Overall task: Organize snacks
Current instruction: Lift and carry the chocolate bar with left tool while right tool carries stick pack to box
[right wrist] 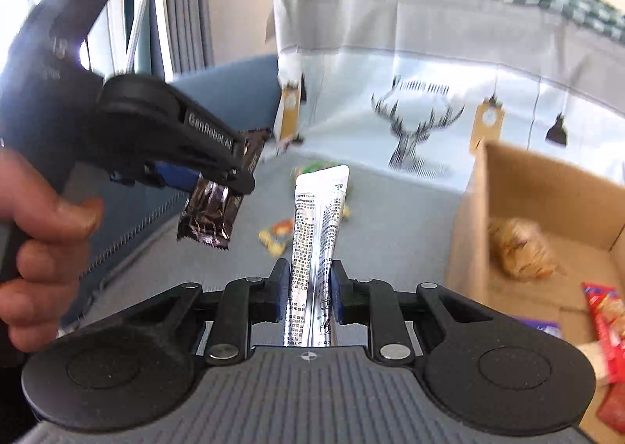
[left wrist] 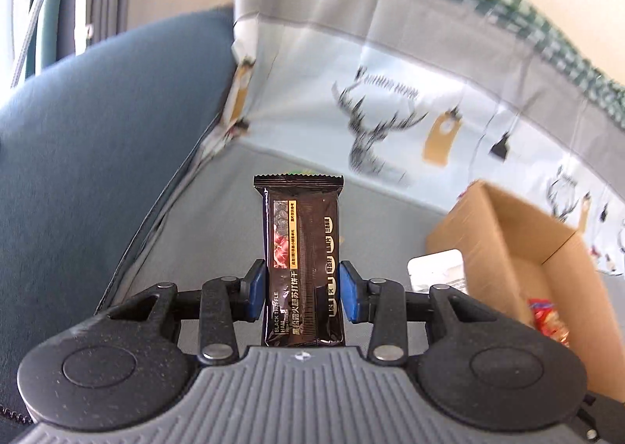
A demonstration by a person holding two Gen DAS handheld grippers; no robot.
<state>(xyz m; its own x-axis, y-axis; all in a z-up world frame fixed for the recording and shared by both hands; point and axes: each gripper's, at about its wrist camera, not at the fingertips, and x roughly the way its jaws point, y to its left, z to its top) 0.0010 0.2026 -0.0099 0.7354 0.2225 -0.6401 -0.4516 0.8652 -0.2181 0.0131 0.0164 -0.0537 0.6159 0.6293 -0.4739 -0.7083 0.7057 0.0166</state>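
Between the blue pads of the left tongs (left wrist: 304, 289) stands a dark cracker packet (left wrist: 302, 260), clamped upright above the grey surface. The right tongs (right wrist: 309, 295) are closed on a silver sachet (right wrist: 316, 248) that points forward. Just to the right sits an open cardboard box (right wrist: 508, 186) holding a red packet (right wrist: 605, 330). Small snacks (right wrist: 278, 237) lie ahead, before a deer-print cloth (right wrist: 414, 131).

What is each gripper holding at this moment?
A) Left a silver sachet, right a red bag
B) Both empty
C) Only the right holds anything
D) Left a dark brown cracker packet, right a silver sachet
D: the left gripper clamps the dark brown cracker packet, and the right gripper clamps the silver sachet.
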